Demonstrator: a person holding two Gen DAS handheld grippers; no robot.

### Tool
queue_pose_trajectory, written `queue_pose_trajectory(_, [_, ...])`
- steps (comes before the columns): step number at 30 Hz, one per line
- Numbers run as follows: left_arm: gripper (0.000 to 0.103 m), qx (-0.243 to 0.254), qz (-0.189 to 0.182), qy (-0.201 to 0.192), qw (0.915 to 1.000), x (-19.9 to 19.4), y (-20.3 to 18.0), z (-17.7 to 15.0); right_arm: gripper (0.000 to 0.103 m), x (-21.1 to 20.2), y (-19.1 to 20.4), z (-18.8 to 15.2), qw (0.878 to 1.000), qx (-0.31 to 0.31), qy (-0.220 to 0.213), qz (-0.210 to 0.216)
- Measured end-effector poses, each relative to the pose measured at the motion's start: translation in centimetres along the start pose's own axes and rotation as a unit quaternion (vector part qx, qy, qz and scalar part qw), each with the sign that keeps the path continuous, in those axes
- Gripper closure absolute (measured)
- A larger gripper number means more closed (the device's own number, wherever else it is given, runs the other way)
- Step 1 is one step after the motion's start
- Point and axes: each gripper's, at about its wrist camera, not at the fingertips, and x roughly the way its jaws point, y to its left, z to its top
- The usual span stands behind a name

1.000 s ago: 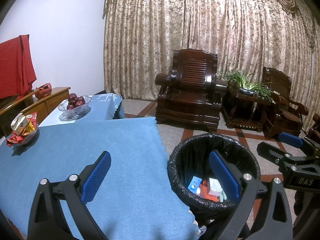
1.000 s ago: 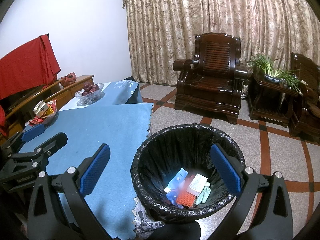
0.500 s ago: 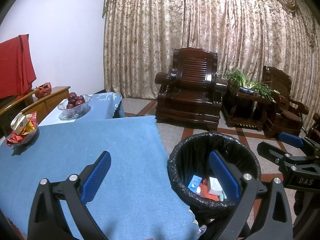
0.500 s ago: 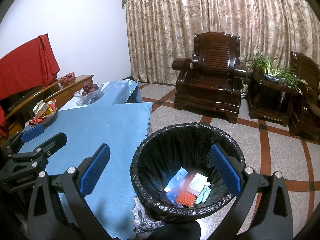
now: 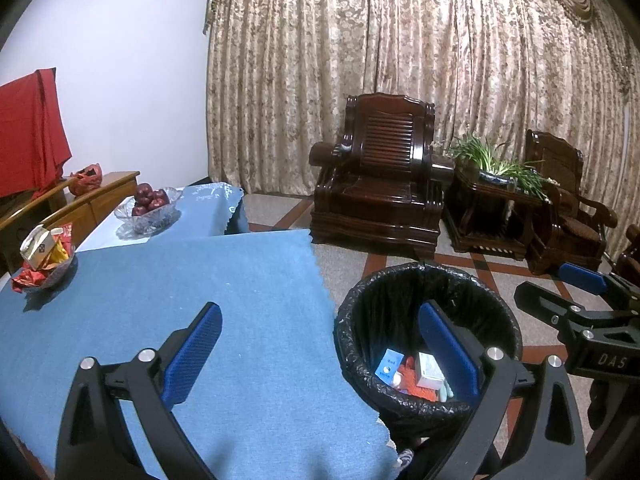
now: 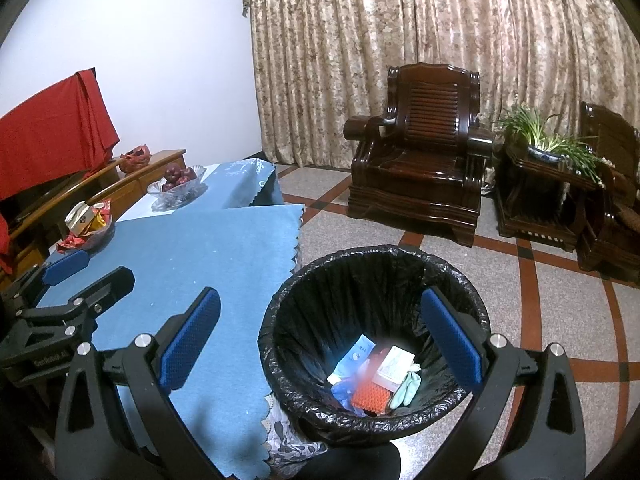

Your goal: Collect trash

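trash (image 6: 372, 376) in bin (image 6: 280, 344); left gripper (image 5: 320, 352), right gripper (image 6: 324, 340) spread, empty

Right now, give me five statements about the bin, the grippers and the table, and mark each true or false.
1. The trash bin is lined with a black bag. True.
2. The bin is empty. False: a blue packet, a white box and an orange item lie inside.
3. The right gripper holds a wrapper. False: its jaws are open and empty.
4. The left gripper is open. True.
5. The fruit bowl sits on the floor. False: it stands on the far table's light blue cloth.
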Motion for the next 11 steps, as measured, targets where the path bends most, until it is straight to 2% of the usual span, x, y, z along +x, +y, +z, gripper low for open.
queue_pose_trajectory(11, [0.006, 0.003, 0.002, 0.006, 1.0000, 0.34, -0.02, -0.87, 0.005, 0.14, 0.11, -0.02, 1.000, 0.000, 0.001, 0.001])
